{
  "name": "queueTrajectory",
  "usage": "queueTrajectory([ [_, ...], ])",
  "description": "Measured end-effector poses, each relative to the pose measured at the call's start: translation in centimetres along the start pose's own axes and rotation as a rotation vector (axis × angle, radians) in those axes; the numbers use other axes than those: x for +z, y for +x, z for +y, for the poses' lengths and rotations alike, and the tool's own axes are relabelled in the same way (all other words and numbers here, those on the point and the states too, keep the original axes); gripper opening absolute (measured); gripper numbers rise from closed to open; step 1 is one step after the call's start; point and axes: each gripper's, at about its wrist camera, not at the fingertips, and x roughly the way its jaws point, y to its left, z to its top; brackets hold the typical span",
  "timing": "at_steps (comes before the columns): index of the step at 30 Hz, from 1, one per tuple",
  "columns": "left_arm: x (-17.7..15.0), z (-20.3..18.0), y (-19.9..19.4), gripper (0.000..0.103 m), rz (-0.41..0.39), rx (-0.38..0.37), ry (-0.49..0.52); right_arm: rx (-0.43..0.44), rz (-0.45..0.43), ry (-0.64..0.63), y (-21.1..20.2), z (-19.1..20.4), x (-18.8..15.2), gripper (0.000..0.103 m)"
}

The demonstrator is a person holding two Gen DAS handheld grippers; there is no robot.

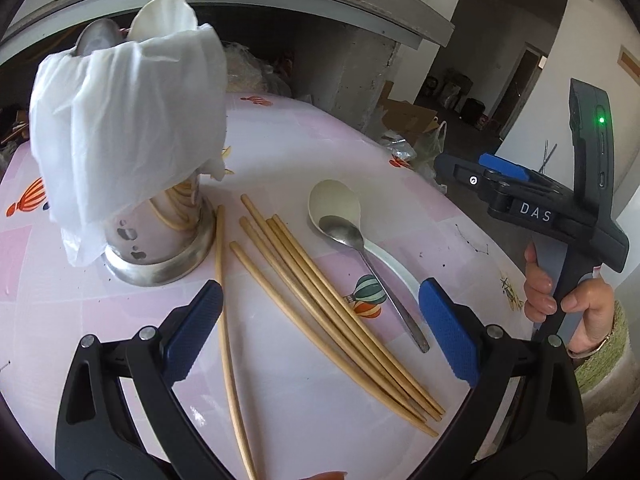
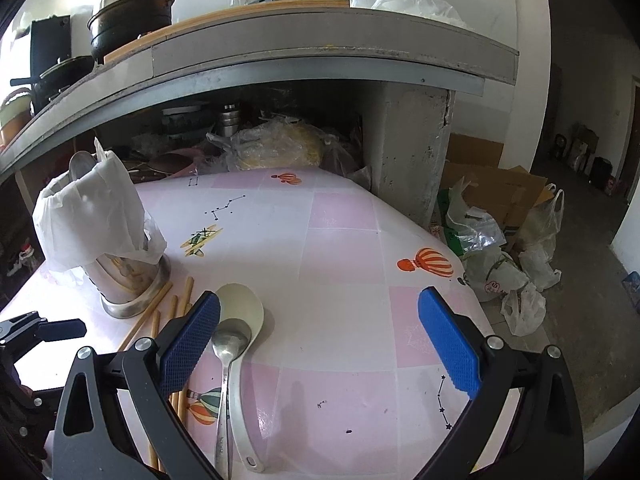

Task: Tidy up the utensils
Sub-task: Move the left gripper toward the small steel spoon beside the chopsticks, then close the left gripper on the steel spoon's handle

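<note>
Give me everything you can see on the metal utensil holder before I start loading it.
The metal utensil holder is a shiny steel cylinder with a flared base ring and cut-out holes in its wall. It stands upright on the pink table, at the far left. A white plastic bag drapes over its top, hiding the rim. A white spoon and a metal spoon stick out above. One chopstick lies against its base. Neither tongs touches it.

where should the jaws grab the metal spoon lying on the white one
Grip the metal spoon by its thin handle near the free end, coming straight down from above with the jaws across it. Its bowl nests in the white spoon, so there is little room there, while the handle end lies flat on the bare table, beside the chopsticks.
</note>
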Motion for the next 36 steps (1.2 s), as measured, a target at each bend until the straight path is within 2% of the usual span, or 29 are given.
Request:
queueTrajectory([
  [6,2.1,-1.7,2.7,0.095,0.043,-0.006,0.063,0.011,0.05,0.052,1.0,-1.9,-0.4,0.096],
  [12,3.7,-3.8,4.7,0.094,0.038,0.011,0.171,0.005,0.097,0.092,2.0,-3.3,-0.9,0.096],
  [13,3.8,-4.2,5.0,0.092,0.039,0.017,0.193,0.002,0.102,0.098,2.1,-3.5,-0.9,0.096],
  [15,4.1,-5.1,6.0,0.074,0.052,0.036,0.237,-0.003,0.111,0.106,2.3,-3.9,-1.0,0.096],
  [16,4.1,-5.3,6.4,0.071,0.063,0.05,0.25,-0.006,0.114,0.108,2.5,-4.0,-1.1,0.096],
  [18,4.2,-5.8,7.4,0.059,0.083,0.064,0.271,-0.01,0.12,0.112,2.6,-4.2,-1.2,0.096],
  [24,4.0,-6.4,9.8,0.041,0.136,0.113,0.332,-0.021,0.129,0.116,2.9,-4.7,-1.3,0.096],
  [30,3.9,-6.2,11.1,0.033,0.173,0.138,0.339,-0.026,0.134,0.124,3.1,-5.1,-1.4,0.096],
  [36,4.0,-6.0,11.1,0.029,0.198,0.132,0.314,-0.025,0.138,0.136,3.2,-5.5,-1.6,0.096],
])
